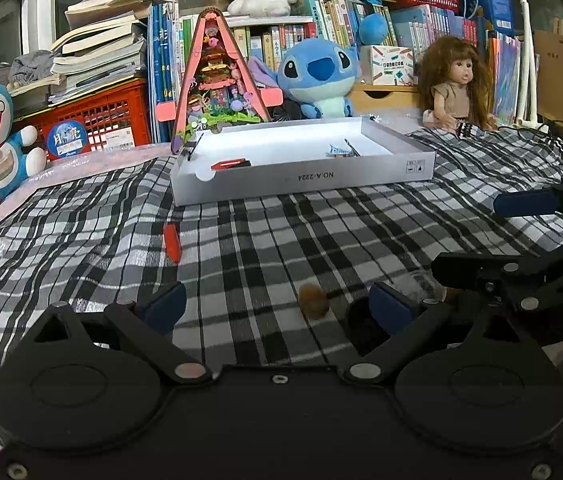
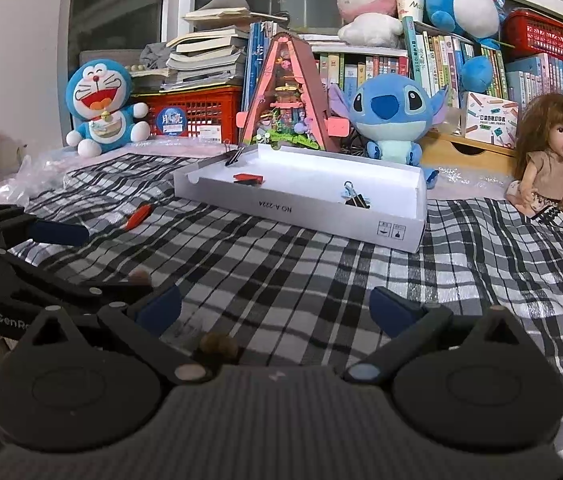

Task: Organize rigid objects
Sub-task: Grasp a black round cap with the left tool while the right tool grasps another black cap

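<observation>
A shallow white box [image 1: 305, 182] [image 2: 293, 210] lies on the checked cloth. Inside it are a red clip [image 1: 229, 165] [image 2: 247, 178] and a black binder clip [image 1: 343, 150] [image 2: 355, 200]; another black clip [image 2: 235, 156] grips its far left rim. A red piece [image 1: 172, 242] [image 2: 137, 216] lies loose on the cloth, left of the box. A small brown round object [image 1: 313, 300] rests between the fingers of my open left gripper [image 1: 277, 308]. My right gripper [image 2: 277, 312] is open too, with a second brown round object [image 2: 217, 346] close to its base.
Plush toys, a doll [image 2: 553, 160], a pink A-frame model [image 1: 217, 80], book stacks and red crates [image 1: 93, 120] line the back. Crinkled clear plastic [image 2: 17, 184] lies at the left. A blue pad [image 1: 525, 204] of the right gripper reaches in from the right, close beside my left one.
</observation>
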